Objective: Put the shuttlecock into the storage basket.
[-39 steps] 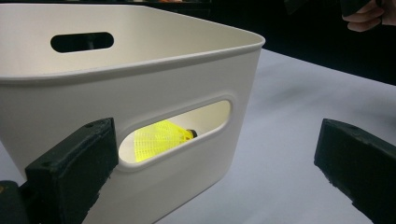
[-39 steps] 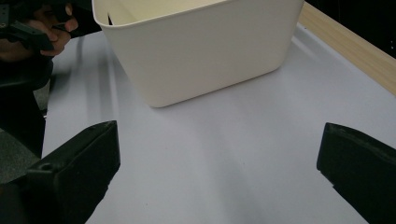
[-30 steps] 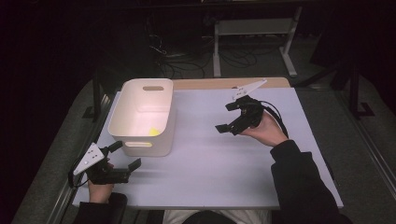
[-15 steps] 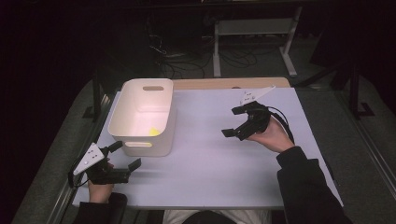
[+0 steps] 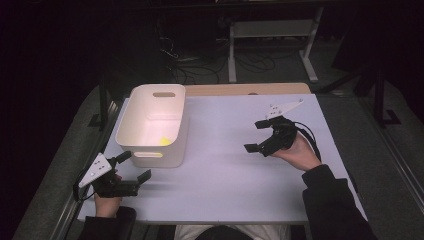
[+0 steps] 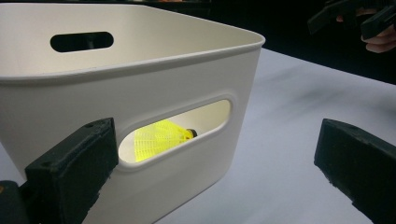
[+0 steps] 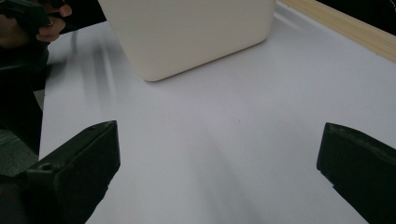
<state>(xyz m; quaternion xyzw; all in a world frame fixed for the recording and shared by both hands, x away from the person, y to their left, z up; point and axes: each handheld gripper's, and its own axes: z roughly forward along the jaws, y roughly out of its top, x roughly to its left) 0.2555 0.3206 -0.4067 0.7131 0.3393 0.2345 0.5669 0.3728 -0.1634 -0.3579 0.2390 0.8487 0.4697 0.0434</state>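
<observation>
The left gripper (image 5: 131, 169), jaws wide and empty, sits just before the white bin (image 5: 147, 102) holding a yellow shuttlecock (image 6: 161, 136); the right gripper (image 5: 261, 136), also spread empty, is well apart.

Overhead view; gripper views toward bin (image 5: 152, 125).

dark rm, white table (image 5: 225, 170), floor cables (image 5: 200, 70)
</observation>
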